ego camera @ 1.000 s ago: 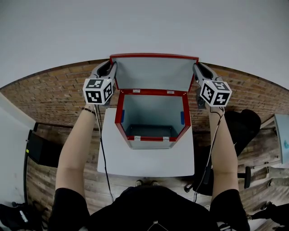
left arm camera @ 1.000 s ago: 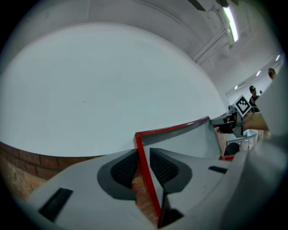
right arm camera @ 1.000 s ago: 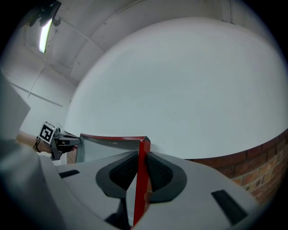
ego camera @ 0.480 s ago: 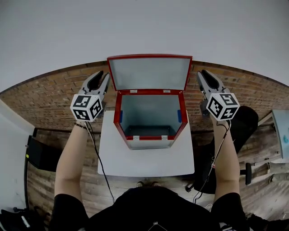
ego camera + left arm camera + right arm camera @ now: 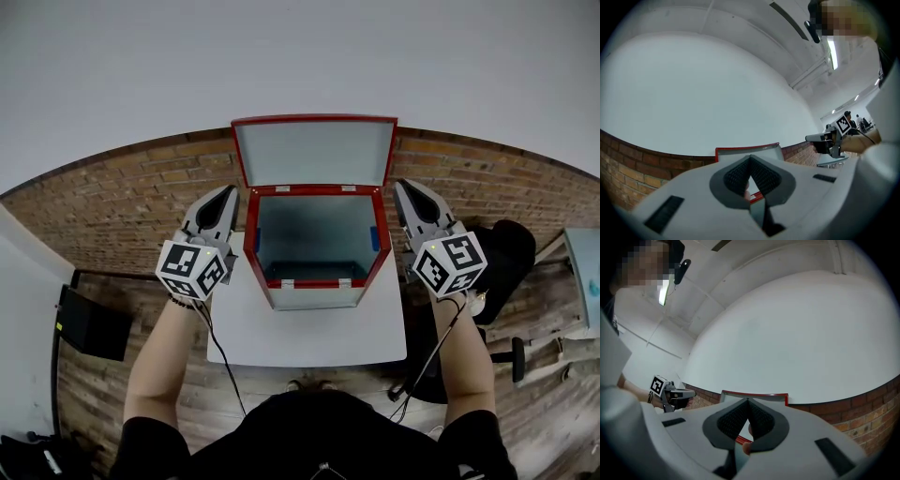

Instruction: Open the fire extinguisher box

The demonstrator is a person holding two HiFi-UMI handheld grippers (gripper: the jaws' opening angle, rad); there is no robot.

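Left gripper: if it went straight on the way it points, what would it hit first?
Probably the red box's raised lid, which stands right behind the left gripper's shut tips in its own view. It aims near the lid's left edge, so it might miss and reach the brick wall.

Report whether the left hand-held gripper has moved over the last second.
Yes. The left hand-held gripper has drawn back from the raised lid toward the person, now beside the left wall of the box; its jaws have just closed, empty.
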